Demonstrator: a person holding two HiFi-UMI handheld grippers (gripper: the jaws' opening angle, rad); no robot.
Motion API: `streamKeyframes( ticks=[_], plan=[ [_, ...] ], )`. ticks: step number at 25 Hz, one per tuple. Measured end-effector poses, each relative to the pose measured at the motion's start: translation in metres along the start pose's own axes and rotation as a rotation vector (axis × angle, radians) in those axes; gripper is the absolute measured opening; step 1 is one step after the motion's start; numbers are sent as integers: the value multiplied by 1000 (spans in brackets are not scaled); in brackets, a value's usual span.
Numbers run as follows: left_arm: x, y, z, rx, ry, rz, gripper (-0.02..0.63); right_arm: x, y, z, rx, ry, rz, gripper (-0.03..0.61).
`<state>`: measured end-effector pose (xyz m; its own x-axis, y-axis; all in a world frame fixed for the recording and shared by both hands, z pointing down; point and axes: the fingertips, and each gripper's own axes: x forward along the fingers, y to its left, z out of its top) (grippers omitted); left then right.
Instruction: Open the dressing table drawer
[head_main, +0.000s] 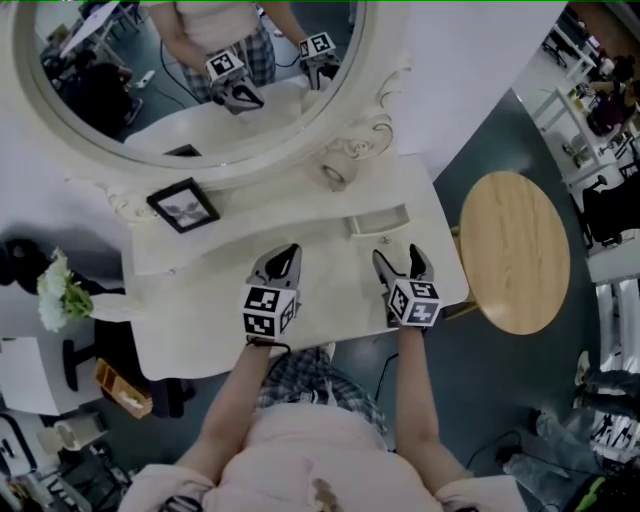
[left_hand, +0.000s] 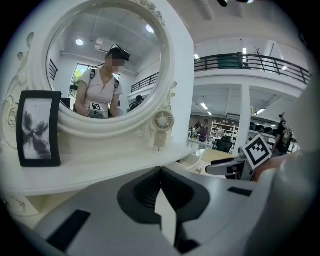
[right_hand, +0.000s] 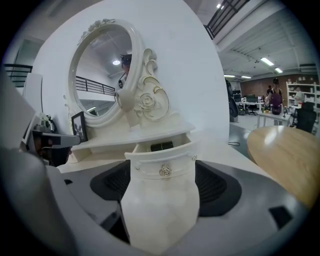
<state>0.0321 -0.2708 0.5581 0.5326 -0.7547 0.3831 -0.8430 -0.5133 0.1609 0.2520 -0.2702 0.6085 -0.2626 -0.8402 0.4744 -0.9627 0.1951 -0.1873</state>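
While my right gripper (head_main: 397, 256) gapes wide at the open drawer (head_main: 378, 220), left gripper (head_main: 288, 252) pinched empty, any forward nudge could close it.

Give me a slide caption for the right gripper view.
Open right gripper facing the pulled-out dressing table drawer below the oval mirror.

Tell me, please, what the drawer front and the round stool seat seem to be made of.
Drawer front: probably painted wood or board, cream with a smooth satin sheen; its small knob glints like metal. Round stool seat: light wood or veneer, faint grain showing, matt.
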Motion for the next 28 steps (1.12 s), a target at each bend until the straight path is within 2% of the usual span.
streamKeyframes(
  ticks=[11, 22, 28],
  plan=[
    [-27, 4, 45, 59, -85, -10, 26, -59, 11, 74, -10, -200, -4, 391],
    [-43, 11, 76, 48, -161, -12, 26, -112, 14, 116, -70, -369, -89, 104],
    [-42, 12, 79, 58, -169, -13, 26, -130, 9, 126, -85, -426, -143, 29]
  ],
)
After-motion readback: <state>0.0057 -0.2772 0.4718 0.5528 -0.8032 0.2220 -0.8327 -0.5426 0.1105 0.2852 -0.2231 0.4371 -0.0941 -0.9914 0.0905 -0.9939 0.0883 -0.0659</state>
